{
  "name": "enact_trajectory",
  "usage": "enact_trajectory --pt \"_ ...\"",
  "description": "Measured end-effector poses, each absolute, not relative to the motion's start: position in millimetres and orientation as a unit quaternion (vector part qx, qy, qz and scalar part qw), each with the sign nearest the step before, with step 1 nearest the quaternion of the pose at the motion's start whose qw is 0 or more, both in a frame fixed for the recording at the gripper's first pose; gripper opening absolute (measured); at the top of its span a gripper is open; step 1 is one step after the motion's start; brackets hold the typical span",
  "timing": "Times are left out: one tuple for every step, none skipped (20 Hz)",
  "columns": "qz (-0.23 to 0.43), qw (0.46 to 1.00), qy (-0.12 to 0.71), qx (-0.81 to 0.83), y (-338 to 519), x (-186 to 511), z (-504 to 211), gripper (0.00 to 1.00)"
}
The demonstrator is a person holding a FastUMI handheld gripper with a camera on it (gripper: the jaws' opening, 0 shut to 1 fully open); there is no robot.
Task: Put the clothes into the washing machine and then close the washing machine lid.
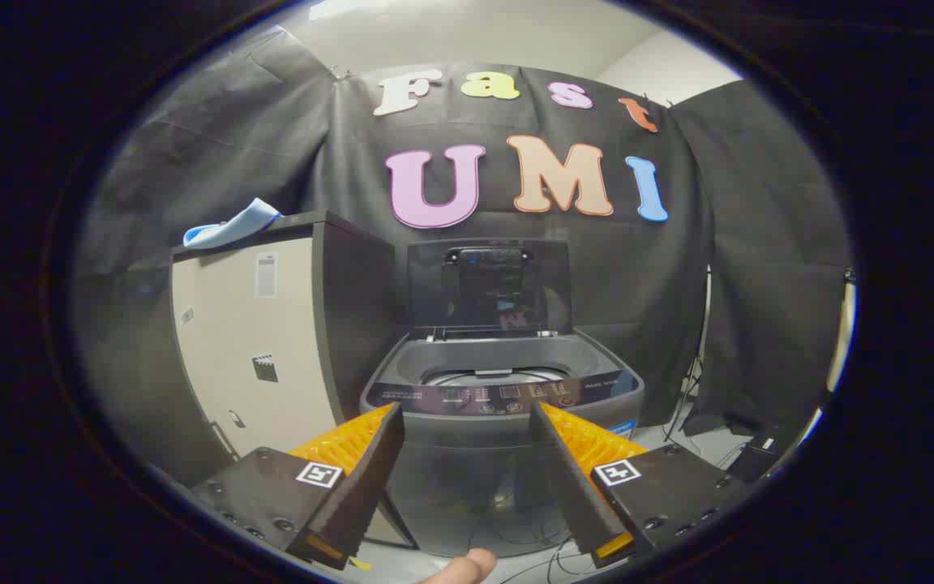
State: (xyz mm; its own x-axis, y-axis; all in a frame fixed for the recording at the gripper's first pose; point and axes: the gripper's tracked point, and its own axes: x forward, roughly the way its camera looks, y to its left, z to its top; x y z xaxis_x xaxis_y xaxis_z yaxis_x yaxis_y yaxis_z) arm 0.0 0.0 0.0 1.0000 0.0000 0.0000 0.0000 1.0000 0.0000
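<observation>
While tool (464, 418) gapes, washing machine (503, 405) lid (490, 285) upright.

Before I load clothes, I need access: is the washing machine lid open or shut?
Open: the lid stands upright behind the washing machine, drum exposed.

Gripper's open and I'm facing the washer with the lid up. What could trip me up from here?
1. The light blue cloth lies atop the tall beige cabinet, well above the open gripper; it may slide away as the fingers close.
2. The grey top-loading washing machine has its dark lid upright; a swing toward the drum could knock it.
</observation>
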Motion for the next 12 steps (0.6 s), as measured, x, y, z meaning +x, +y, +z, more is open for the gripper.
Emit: enact_trajectory --pt "-0.003 1.000 0.002 0.001 -3.3 0.2 -0.6 0.97" --pt "-0.007 1.000 0.005 0.003 -6.9 -0.9 -3.4 0.97" --pt "-0.009 1.000 0.006 0.005 -8.4 -1.6 -3.1 0.97" --pt "-0.013 1.000 0.005 0.005 -9.7 -1.6 -2.0 0.97" --pt "-0.014 1.000 0.004 0.005 -9.7 -3.2 -0.8 0.97" --pt "-0.014 1.000 0.003 0.005 -8.9 -2.2 -0.8 0.97" --pt "-0.015 1.000 0.001 0.003 -9.0 -2.4 0.1 0.97" --pt "-0.017 1.000 0.001 0.000 -9.1 -2.4 -0.1 0.97" --pt "-0.021 1.000 0.003 -0.004 -10.3 -3.4 -1.6 0.97" --pt "-0.026 1.000 0.006 -0.006 -13.0 -4.7 -5.3 0.97" --pt "-0.026 1.000 0.009 -0.004 -12.3 -5.5 -7.1 0.97" --pt "-0.026 1.000 0.010 -0.001 -9.9 -5.6 -9.3 0.97"
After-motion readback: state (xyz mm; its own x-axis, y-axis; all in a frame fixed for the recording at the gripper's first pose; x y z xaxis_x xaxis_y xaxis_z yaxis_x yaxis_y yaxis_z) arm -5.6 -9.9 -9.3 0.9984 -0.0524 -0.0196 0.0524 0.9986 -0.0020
